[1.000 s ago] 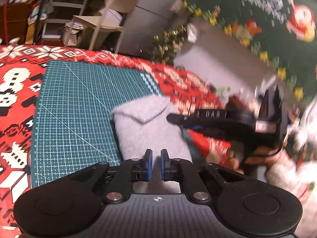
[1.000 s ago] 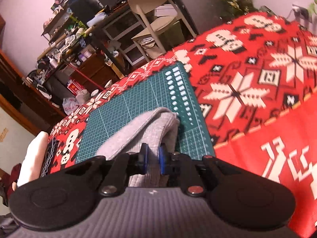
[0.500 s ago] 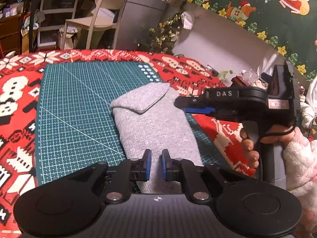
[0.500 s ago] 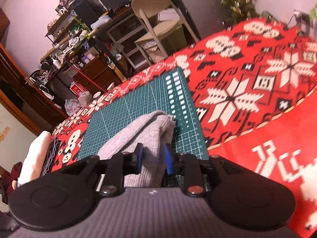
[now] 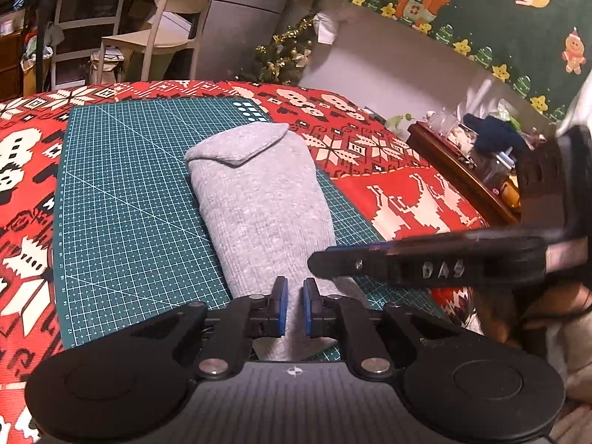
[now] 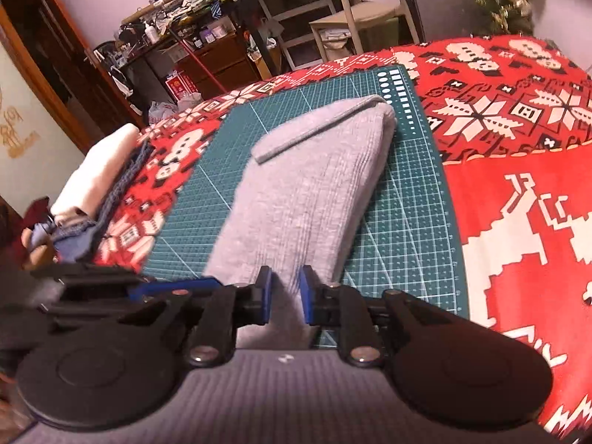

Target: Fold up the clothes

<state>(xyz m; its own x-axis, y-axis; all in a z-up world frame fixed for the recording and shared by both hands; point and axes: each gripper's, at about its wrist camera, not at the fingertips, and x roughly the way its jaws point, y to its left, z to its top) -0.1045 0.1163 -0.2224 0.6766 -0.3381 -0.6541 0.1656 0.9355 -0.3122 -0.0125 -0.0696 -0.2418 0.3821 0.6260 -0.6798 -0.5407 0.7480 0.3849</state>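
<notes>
Grey knit fabric, a folded garment (image 5: 259,203), lies lengthwise on a green cutting mat (image 5: 122,192) with a white grid, its long axis running from near to far. The far end bears a flap folded over to a point; the near end reaches the near edge of the mat. The mat rests on a red tablecloth (image 5: 22,155) patterned with white snowflakes and reindeer.

The left gripper (image 5: 295,296) sits at the near end of the garment. Its blue pads stand a narrow gap apart, with grey cloth seen through the gap; whether they pinch that cloth cannot be told. The right gripper (image 6: 285,292) is at the same near end, just right of the left one, and in the left wrist view its dark finger reaches in from the right over the near right corner of the garment, blurred. Its jaws are closing, with grey fabric visible between the pads, which do not press on it.

At the far left of the table, in the right wrist view, lies a stack of folded clothes (image 6: 96,181), white uppermost. A pale chair (image 5: 166,33) stands beyond the table.
</notes>
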